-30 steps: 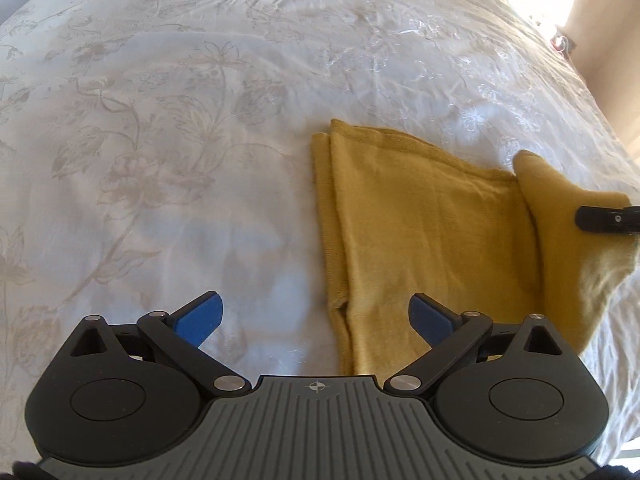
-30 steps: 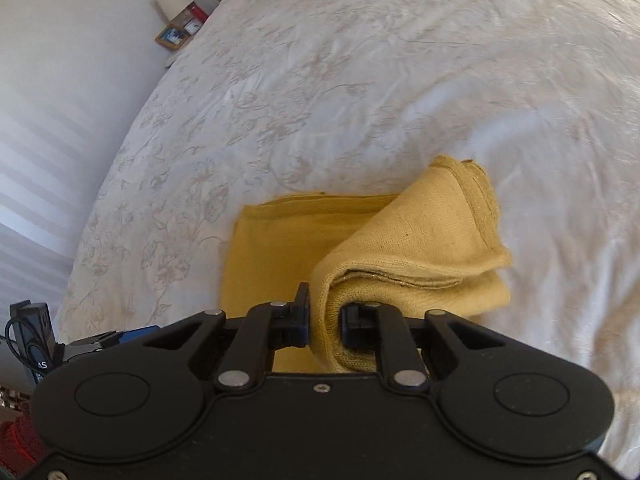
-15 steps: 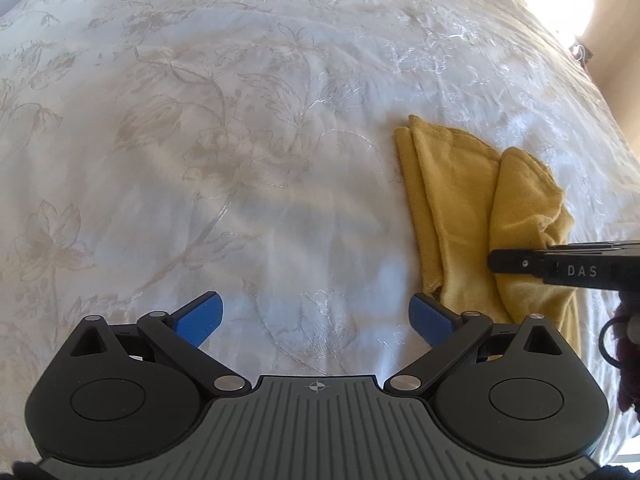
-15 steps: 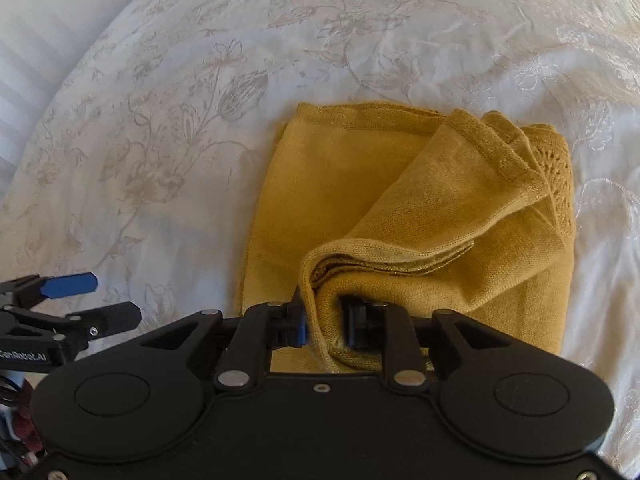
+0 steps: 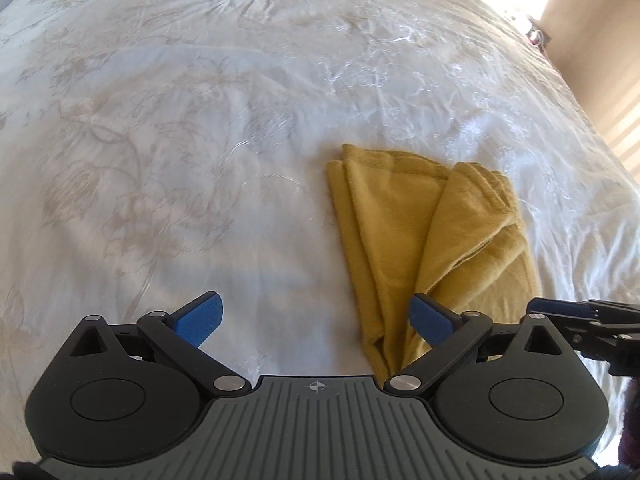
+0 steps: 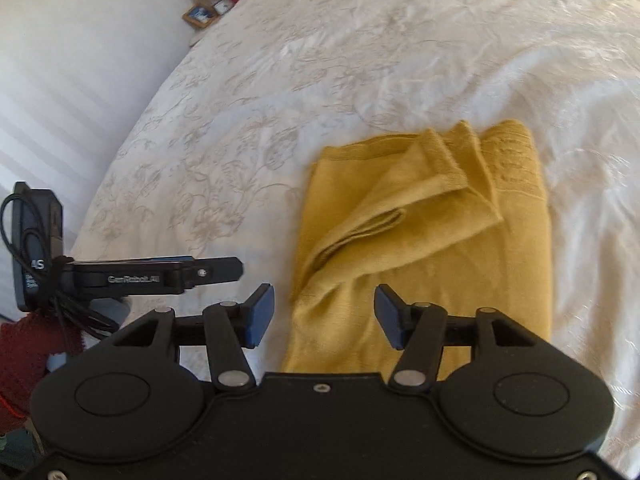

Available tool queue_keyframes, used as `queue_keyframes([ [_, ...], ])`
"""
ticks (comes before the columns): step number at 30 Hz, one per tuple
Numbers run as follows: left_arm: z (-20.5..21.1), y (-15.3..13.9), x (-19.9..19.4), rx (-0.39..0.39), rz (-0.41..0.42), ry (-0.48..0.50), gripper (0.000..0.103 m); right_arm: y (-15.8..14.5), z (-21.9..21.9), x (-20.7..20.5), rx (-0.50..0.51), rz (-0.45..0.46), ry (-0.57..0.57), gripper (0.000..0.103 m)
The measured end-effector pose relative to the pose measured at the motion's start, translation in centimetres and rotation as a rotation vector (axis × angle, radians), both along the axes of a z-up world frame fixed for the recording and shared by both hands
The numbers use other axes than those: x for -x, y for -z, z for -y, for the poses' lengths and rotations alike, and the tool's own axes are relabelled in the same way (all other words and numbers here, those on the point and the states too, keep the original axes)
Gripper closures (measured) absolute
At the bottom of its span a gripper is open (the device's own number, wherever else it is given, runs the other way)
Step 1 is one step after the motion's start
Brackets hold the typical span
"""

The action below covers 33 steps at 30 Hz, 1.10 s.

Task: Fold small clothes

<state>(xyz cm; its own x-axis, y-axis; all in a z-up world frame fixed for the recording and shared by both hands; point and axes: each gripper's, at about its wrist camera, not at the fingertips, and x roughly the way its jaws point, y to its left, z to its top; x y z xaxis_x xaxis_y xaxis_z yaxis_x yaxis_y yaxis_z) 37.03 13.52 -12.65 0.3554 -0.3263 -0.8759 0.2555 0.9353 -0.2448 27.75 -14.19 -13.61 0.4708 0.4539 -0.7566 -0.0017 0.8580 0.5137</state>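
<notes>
On the bed: a white embroidered bedspread [image 5: 224, 128] carries a mustard-yellow garment [image 5: 432, 240], lying at about two o'clock from the left gripper.
Garment: folded into a narrow stack, with its top flap [image 6: 404, 208] skewed and one corner turned back.
Left gripper [image 5: 316, 320]: fingers spread wide, nothing between them; its right pad is at the garment's near end, contact unclear.
Right gripper [image 6: 324, 312]: fingers released, over the garment's near edge at twelve o'clock, gripping nothing.
Progress: main folds look done; what seems left is squaring the crooked flap, perhaps one more fold.
</notes>
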Motion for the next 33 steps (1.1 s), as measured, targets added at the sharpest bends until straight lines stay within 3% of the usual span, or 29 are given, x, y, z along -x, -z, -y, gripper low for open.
queue_keyframes([
  [8,4.8,0.6,0.6,-0.013,0.047,0.156,0.002,2.1,4.3,-2.7,-0.053,-0.014,0.192,0.041],
  [14,7.6,1.8,2.5,-0.066,0.130,0.224,0.002,2.2,5.1,-3.7,-0.070,-0.020,0.185,0.041],
  [18,8.1,3.6,3.2,-0.134,0.111,0.208,0.002,1.9,5.3,-2.7,0.022,-0.005,0.178,0.041],
  [22,6.2,6.3,2.6,-0.131,-0.026,0.109,0.001,1.3,4.0,-2.1,0.250,0.019,0.044,0.041],
  [25,5.2,6.5,2.4,-0.105,-0.034,0.099,0.001,1.9,2.1,-2.5,0.412,0.030,-0.104,0.042],
  [30,4.8,6.6,2.0,-0.096,-0.045,0.096,0.001,2.7,-0.5,-4.8,0.468,0.095,-0.205,0.043],
  [33,5.0,6.6,2.3,-0.096,-0.044,0.094,0.001,2.8,-1.8,-7.3,0.418,0.117,-0.217,0.043],
])
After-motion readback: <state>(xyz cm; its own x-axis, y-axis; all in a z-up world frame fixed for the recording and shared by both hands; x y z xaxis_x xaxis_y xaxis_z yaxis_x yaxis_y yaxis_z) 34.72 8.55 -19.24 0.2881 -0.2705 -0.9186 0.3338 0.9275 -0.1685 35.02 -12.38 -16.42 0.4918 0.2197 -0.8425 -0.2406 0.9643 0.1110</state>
